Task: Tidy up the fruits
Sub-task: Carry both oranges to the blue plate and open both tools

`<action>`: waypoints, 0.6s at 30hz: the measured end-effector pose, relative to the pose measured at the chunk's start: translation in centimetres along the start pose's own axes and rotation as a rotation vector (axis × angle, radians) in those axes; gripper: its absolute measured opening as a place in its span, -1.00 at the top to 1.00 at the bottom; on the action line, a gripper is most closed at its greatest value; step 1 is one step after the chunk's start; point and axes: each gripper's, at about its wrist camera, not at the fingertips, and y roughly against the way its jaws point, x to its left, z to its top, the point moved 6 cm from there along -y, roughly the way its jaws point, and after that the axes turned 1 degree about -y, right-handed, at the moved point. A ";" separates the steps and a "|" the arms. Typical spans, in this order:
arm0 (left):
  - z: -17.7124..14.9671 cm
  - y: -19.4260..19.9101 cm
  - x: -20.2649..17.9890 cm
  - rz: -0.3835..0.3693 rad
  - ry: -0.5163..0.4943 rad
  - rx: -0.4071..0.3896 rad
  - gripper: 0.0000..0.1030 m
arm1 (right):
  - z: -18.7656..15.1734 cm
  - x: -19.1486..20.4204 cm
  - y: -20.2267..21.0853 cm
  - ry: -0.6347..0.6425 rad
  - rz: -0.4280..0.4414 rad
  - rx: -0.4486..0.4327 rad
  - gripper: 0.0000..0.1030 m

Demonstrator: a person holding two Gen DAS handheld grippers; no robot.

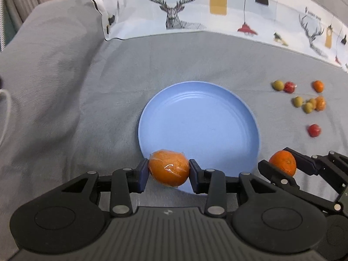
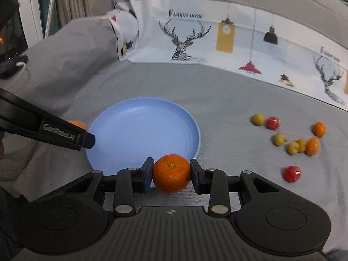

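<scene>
A blue plate [image 1: 202, 117] lies on the grey cloth; it also shows in the right wrist view [image 2: 141, 128]. My left gripper [image 1: 169, 169] is shut on a plastic-wrapped orange [image 1: 168, 167] at the plate's near edge. My right gripper [image 2: 171, 173] is shut on a bare orange [image 2: 171, 173] at the plate's near right edge; that orange shows in the left wrist view [image 1: 282, 162] too. Loose fruits lie right of the plate: green ones [image 2: 257, 119], red ones [image 2: 291, 173] and small oranges [image 2: 319, 129].
A cushion with deer and lamp prints [image 2: 217, 37] stands behind the plate. Grey fabric rises in folds on the left [image 1: 54, 76]. The left gripper's finger [image 2: 65, 134] reaches over the plate's left edge in the right wrist view.
</scene>
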 end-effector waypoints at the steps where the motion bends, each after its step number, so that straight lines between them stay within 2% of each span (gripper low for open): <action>1: 0.2 -0.7 0.1 0.001 -0.003 0.007 0.17 | 0.0 0.1 -0.7 0.005 0.003 0.010 0.28; 8: 1.0 -4.4 0.5 0.014 -0.011 0.056 0.16 | 0.4 0.3 -4.6 0.031 0.004 0.069 0.28; 10: 1.5 -4.9 0.5 0.014 -0.020 0.048 0.06 | 0.7 0.3 -5.4 0.041 0.005 0.079 0.26; 11: 1.8 -5.1 0.4 0.007 -0.029 0.034 -0.35 | 0.9 0.4 -5.6 0.051 0.009 0.079 0.25; 12: 2.1 -5.0 0.4 0.007 -0.036 0.025 -0.87 | 1.2 0.5 -5.7 0.065 0.010 0.073 0.20; 13: 2.5 -4.7 0.4 0.013 -0.043 0.010 -1.00 | 1.5 0.5 -5.7 0.083 -0.001 0.065 -0.11; 14: 2.8 -4.1 0.5 0.021 -0.042 -0.016 -0.99 | 1.8 0.5 -5.5 0.100 -0.012 0.061 -0.50; 16: 3.0 -2.7 0.7 0.026 -0.046 -0.047 -0.99 | 2.5 0.3 -4.3 0.118 -0.024 0.036 -0.79; 18: 2.6 -0.8 1.0 0.025 -0.031 -0.061 -0.99 | 2.4 0.1 -2.5 0.141 -0.019 0.024 -0.83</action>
